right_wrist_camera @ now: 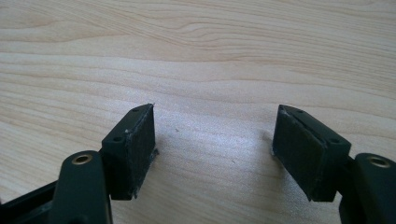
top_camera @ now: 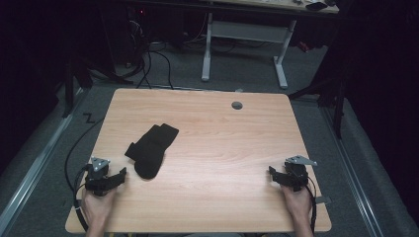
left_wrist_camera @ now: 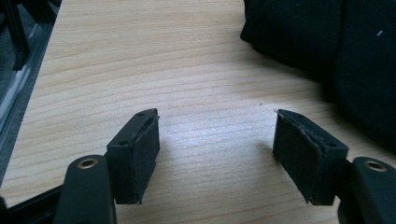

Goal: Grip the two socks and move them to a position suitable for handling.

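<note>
The black fabric sock (top_camera: 150, 149), soft and rumpled, folded over on itself, lies flat on the light wooden surface (top_camera: 222, 148), and it serves as the landmark here. It sits on the left half of the surface, loose and untouched, which suggests it has been laid out ready to be picked up or straightened rather than put away.

Nearest to the sock, just in front of it and to its left, the left gripper (top_camera: 120, 174) rests low over the surface, held in the person's left hand (top_camera: 98, 205). Its jaws stand wide apart with only bare wood between them; in the left gripper view (left_wrist_camera: 217, 149) the sock (left_wrist_camera: 327, 51) fills the upper right, just beyond the far jaw and not touched by it. This placement looks like a readiness to reach in, since the sock's closest edge lies a short way ahead.

Well apart from the sock, off to its right near the surface's right edge, the right gripper (top_camera: 272, 173) also rests low, released and empty; the right gripper view (right_wrist_camera: 215, 140) shows nothing but wood grain between its spread jaws.

Beyond the sock, toward the far edge, a small grey round cable hole (top_camera: 237, 105) marks the surface.
</note>
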A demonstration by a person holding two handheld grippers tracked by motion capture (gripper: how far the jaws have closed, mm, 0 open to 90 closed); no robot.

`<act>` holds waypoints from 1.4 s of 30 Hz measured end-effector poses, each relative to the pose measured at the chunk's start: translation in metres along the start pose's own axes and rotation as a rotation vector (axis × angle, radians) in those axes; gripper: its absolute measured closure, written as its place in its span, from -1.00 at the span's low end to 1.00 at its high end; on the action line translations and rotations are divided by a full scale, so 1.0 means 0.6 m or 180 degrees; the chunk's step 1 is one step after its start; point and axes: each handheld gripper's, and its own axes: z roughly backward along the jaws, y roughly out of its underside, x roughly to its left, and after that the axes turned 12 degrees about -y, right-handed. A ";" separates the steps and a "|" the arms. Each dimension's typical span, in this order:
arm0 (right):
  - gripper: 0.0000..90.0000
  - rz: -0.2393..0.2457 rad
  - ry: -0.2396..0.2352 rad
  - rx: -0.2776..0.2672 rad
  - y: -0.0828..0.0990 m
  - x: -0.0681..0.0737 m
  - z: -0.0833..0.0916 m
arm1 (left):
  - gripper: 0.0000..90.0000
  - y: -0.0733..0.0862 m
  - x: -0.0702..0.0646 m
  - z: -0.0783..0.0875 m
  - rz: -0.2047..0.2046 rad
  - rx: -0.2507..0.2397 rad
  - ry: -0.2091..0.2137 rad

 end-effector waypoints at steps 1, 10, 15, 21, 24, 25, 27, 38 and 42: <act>-0.34 0.0001 -0.0001 0.0000 0.000 0.000 0.000 | -0.28 0.000 0.000 0.002 0.0008 -0.0028 0.0014; -0.35 0.0010 0.0007 0.0004 0.000 0.000 0.000 | -0.25 -0.013 -0.006 0.041 0.0074 -0.0266 0.0190; -0.35 0.0013 0.0009 0.0005 0.000 0.001 0.000 | -0.21 -0.025 -0.027 0.050 -0.0027 -0.0310 0.0279; -0.35 0.0012 0.0009 0.0005 0.000 0.001 0.000 | -0.19 -0.053 -0.071 0.048 -0.0240 -0.0345 0.0402; -0.35 0.0012 0.0009 0.0004 0.000 0.001 0.000 | -0.19 -0.066 -0.088 0.042 -0.0322 -0.0320 0.0415; -0.35 0.0013 0.0007 0.0002 0.000 0.000 0.000 | -0.19 -0.070 -0.093 0.041 -0.0341 -0.0319 0.0418; -0.35 0.0013 0.0000 0.0003 0.000 0.000 0.000 | -0.19 -0.078 -0.099 0.037 -0.0345 -0.0315 0.0438; -0.35 0.0017 -0.0001 0.0005 0.000 0.000 0.000 | -0.17 -0.114 -0.133 -0.014 -0.0346 -0.0175 0.0378; -0.35 0.0016 0.0002 0.0004 0.000 0.000 0.000 | -0.11 -0.125 -0.143 -0.032 -0.0383 -0.0082 0.0283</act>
